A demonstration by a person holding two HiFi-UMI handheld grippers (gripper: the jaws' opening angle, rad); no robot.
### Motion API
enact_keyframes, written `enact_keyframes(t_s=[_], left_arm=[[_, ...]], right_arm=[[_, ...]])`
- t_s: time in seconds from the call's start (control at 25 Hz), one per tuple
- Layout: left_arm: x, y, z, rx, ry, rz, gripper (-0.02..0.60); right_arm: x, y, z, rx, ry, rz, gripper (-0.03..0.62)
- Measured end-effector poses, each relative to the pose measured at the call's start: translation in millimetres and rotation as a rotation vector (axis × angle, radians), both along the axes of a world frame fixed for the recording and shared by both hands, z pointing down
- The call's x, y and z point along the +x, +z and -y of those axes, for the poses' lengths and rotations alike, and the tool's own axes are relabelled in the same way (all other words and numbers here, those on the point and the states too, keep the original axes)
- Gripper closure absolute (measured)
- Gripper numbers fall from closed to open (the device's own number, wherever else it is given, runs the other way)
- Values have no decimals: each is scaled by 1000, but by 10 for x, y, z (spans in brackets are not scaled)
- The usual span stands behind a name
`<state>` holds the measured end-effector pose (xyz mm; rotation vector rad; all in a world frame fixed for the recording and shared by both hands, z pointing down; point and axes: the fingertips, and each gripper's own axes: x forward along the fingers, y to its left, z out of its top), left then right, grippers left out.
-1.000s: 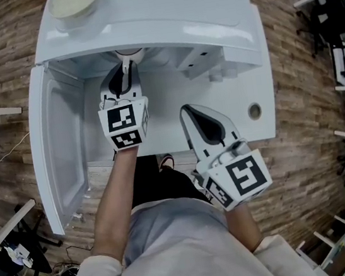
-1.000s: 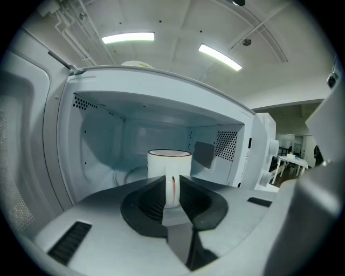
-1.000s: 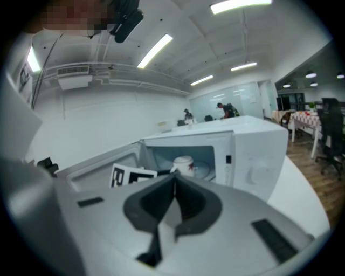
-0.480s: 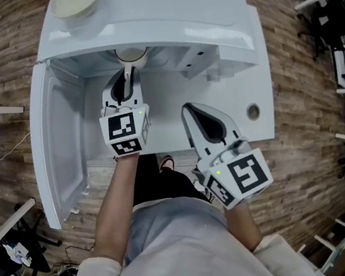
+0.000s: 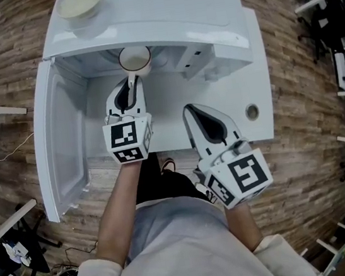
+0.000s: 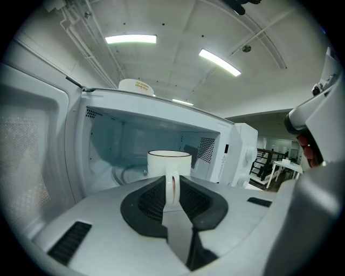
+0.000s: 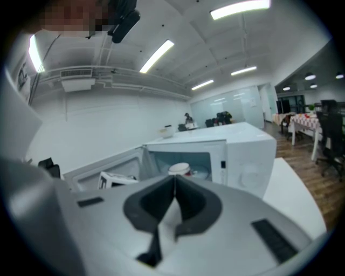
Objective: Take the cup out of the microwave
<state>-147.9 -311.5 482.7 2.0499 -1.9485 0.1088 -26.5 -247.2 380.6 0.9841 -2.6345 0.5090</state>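
Observation:
A white cup (image 5: 135, 59) with a dark rim stands at the mouth of the open white microwave (image 5: 161, 8). My left gripper (image 5: 131, 78) is shut on the cup's handle. In the left gripper view the handle (image 6: 171, 187) sits pinched between the black pads, with the cup's body (image 6: 168, 163) upright just past them. My right gripper (image 5: 188, 109) hovers in front of the microwave, to the right of the left one, shut with nothing in it. From the right gripper view the cup (image 7: 179, 169) shows small in the microwave opening beyond the shut gripper (image 7: 173, 181).
The microwave door (image 5: 58, 140) hangs open to the left. A pale bowl (image 5: 79, 0) sits on top of the microwave. The white table (image 5: 260, 83) carries the microwave and has a round hole (image 5: 252, 112) at its right. Chairs and tables stand on the wooden floor at the far right.
My left gripper has drawn back toward the person with the cup. The cup has come from under the microwave's top edge out to the opening. The right gripper has stayed put.

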Motion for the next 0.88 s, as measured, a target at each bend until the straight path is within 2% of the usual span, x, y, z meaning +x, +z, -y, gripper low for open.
enact_keyframes(t_s=[0.88], left_arm=[[73, -374, -496, 24, 14, -29, 515]], right_arm=[[-47, -215, -193, 35, -10, 51, 571]])
